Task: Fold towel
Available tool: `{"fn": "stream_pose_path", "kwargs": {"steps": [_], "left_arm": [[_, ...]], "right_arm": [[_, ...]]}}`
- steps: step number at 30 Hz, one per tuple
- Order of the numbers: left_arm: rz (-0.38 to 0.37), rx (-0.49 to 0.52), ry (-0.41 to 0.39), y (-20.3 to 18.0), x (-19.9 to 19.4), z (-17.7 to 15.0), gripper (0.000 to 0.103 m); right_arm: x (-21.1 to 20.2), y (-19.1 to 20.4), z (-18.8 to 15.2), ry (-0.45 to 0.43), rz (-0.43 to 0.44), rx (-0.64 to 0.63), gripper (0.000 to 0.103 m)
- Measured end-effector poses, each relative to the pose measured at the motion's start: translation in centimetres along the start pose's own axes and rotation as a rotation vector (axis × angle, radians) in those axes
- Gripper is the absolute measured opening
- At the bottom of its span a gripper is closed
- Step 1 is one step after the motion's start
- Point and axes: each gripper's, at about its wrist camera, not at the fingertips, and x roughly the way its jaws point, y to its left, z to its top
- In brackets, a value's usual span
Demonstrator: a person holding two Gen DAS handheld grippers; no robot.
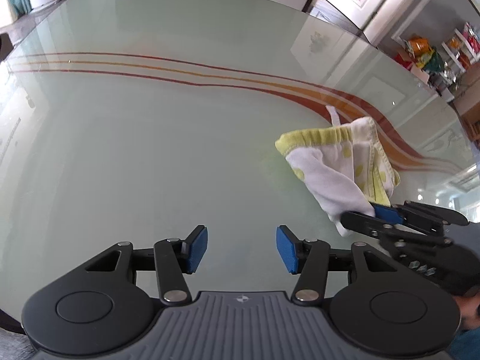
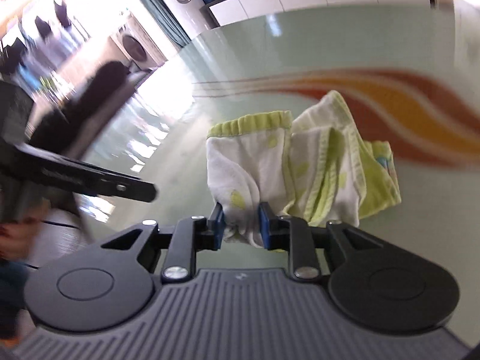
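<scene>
On the left, the left claw (image 1: 241,249) hovers over the bare pale-green glass surface (image 1: 150,150) with its jaws about half apart and nothing between its blue pads (image 1: 196,250); the glass shows through the gap. Thin red and orange stripes (image 1: 120,66) cross the far part of the surface from the left and widen into a broad curving band toward the right. To the right of the left claw, beyond it, lies the towel (image 1: 339,156), white with yellow-green dots and a yellow-green hem, loosely bunched rather than flat, its far edge reaching onto the orange band and a small white loop sticking out on the far side. Its near corner is pulled up off the glass toward the right claw (image 1: 370,213), which comes in from the lower right and pinches that white corner. The right wrist view, blurred at the edges, shows the same hold closely: the right claw (image 2: 242,228) has its jaws drawn narrow on a gathered wad of white towel (image 2: 300,162) cloth, both blue pads (image 2: 265,228) pressing on it, while the remaining cloth lies crumpled in folds on the surface to the far right of the pinch. In that view the dark arm of the left claw (image 2: 90,180) juts in from the left, apart from the towel.
</scene>
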Motion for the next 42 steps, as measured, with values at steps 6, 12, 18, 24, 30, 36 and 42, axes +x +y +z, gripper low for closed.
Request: {"fn": "stream_pose_path", "kwargs": {"steps": [6,12,18,24,30,36,42], "left_arm": [[0.006,0.118,0.019,-3.1,-0.5,-1.2,0.055],[-0.035,0.223,0.015,-7.3,-0.7,-0.9,0.055],[-0.092,0.346,0.0,-11.9,-0.5,0.0,0.056],[-0.17,0.42,-0.038,-15.3,0.0,1.0,0.056],[-0.151,0.49,-0.024,-16.7,1.0,1.4,0.056],[-0.1,0.512,-0.022,-17.3,1.2,0.5,0.06],[-0.099,0.519,-0.029,-18.5,2.2,1.1,0.06]], "right_arm": [[-3.0,-4.0,0.1,-0.028,0.185,0.248,0.023],[-5.1,-7.9,-1.1,-0.098,0.264,0.446,0.023],[-5.8,-10.9,-2.7,-0.155,0.353,0.63,0.023],[-4.5,-12.9,-4.6,-0.197,0.434,0.805,0.023],[-4.4,-14.3,-7.1,-0.268,0.522,0.986,0.023],[-5.1,-14.7,-7.7,-0.335,0.529,1.108,0.023],[-4.8,-14.6,-8.9,-0.397,0.524,1.251,0.022]]}}
